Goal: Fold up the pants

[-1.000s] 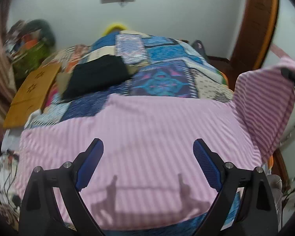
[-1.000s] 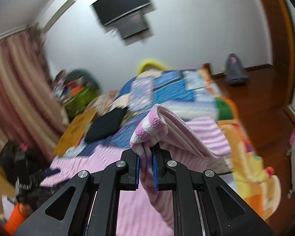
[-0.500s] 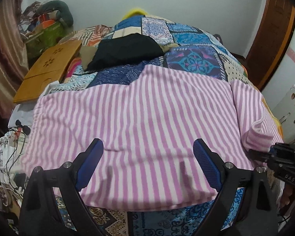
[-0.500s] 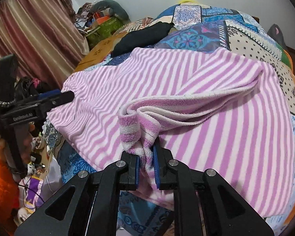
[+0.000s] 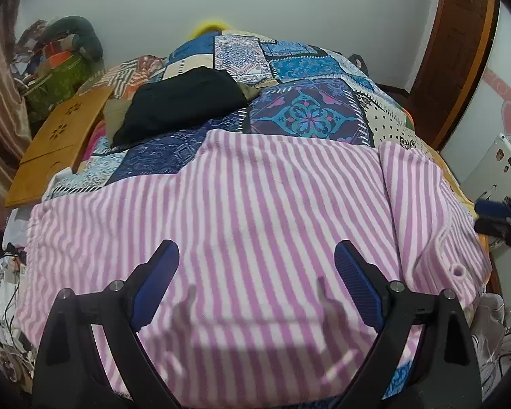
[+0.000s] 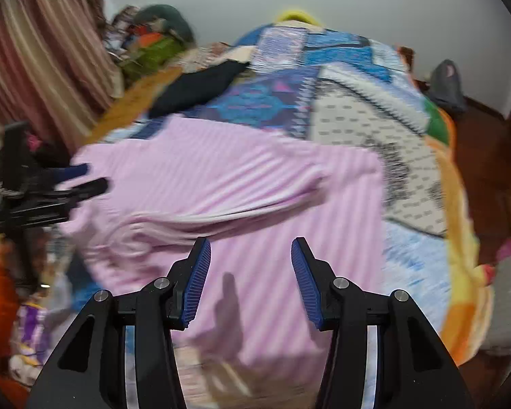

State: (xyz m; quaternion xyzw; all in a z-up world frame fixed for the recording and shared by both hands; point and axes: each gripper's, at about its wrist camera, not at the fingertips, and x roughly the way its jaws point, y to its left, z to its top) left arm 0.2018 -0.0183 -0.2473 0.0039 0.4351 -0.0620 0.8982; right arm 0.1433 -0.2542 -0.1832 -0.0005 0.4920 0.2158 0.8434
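Observation:
The pink and white striped pants [image 5: 255,211] lie spread across the near end of the bed, with one part folded over along the right side [image 5: 422,204]. My left gripper [image 5: 257,266] is open and empty, hovering above the near edge of the pants. My right gripper [image 6: 250,262] is open and empty above the pants [image 6: 242,184]; this view is blurred by motion. The right gripper's tips [image 5: 497,216] show at the right edge of the left wrist view, beside the folded part. The left gripper [image 6: 71,184] shows at the left of the right wrist view.
A patchwork quilt [image 5: 310,109] covers the bed. A folded black garment [image 5: 184,102] lies at the far left of it, next to a wooden lap tray [image 5: 58,139]. Clutter is piled by the curtain [image 6: 34,68]. A brown door [image 5: 460,44] stands at the right.
My right gripper has opened and let go of the pants' end, which now lies folded on the bed. It has pulled back to the right. The left gripper stays open.

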